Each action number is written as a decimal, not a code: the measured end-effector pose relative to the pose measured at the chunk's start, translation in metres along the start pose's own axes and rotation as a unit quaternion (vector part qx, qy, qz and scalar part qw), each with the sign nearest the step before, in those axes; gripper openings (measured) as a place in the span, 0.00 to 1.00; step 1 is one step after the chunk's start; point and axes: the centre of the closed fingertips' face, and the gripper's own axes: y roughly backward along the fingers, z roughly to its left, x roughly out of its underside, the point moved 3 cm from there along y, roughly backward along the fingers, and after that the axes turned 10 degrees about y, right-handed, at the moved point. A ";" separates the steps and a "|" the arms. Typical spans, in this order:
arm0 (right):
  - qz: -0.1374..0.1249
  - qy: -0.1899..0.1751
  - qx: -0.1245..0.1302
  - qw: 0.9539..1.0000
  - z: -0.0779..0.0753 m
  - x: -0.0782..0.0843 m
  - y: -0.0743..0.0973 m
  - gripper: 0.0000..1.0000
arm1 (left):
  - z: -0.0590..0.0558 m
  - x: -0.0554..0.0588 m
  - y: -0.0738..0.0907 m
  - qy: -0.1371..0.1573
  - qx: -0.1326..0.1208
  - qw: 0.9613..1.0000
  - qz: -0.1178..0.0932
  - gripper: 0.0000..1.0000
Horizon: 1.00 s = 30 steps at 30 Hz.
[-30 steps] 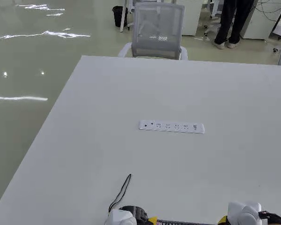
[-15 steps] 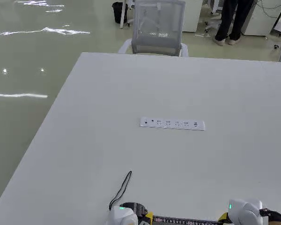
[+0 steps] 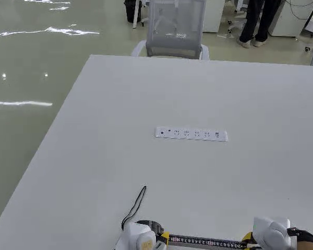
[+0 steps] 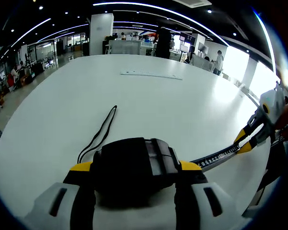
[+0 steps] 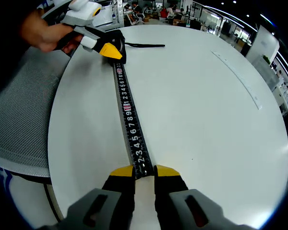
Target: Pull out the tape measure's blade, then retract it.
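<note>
Scarcely anything has shifted: the blade (image 5: 130,124) spans the same gap, drawn out along the near edge of the table (image 3: 198,94). Left tongs (image 4: 134,167) clench the tape measure (image 4: 134,153); right tongs (image 5: 144,171) pinch the blade's tip. Thin springy steel, likely to whip back: keep hold of the tip.

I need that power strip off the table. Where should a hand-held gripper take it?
Probably mid-length on the power strip, coming down from above with jaws across its narrow width. It lies flat on the table, long and slim, so only its long edges offer a pinch.
</note>
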 end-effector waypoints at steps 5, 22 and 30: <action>0.000 0.002 -0.001 1.000 0.001 0.001 0.000 0.14 | 0.000 0.000 0.001 0.001 0.005 1.000 0.001 0.63; 0.005 0.009 0.003 1.000 0.000 -0.001 0.000 0.14 | 0.000 0.000 0.001 -0.003 0.014 1.000 -0.002 0.63; 0.004 0.008 0.003 1.000 0.001 -0.003 0.000 0.14 | 0.000 0.000 0.001 -0.002 0.018 1.000 -0.005 0.63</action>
